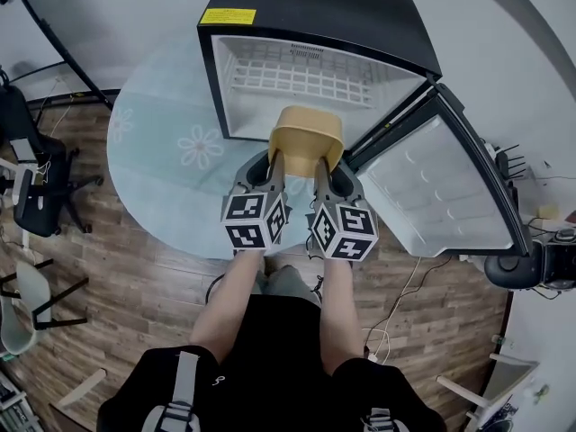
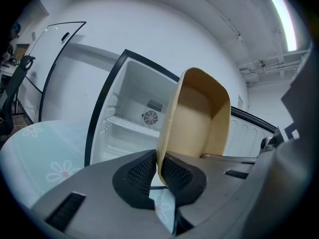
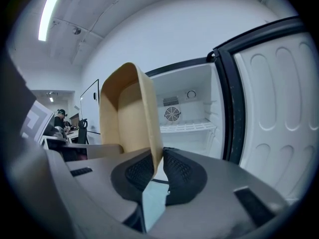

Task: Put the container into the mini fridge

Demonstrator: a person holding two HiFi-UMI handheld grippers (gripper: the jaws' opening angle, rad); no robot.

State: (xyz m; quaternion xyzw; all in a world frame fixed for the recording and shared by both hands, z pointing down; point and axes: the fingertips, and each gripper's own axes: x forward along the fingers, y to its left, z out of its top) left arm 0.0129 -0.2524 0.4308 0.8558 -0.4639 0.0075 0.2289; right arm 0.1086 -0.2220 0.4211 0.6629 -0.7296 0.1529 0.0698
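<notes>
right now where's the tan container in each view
Head view: the tan rectangular open-topped container is at centre, just in front of the fridge opening.
Left gripper view: the container is centre-right, rising from the bottom middle.
Right gripper view: the container is centre-left, rising from the bottom middle.
Shared landmark: the open black mini fridge, with a white interior, lies behind it in every view.

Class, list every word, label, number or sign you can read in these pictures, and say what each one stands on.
Yellow label on the front edge of the fridge top: print too small to read.
Marker cubes: black-and-white square patterns only, no letters.
Container: no print to be seen.
No other text can be read in any view.
</notes>
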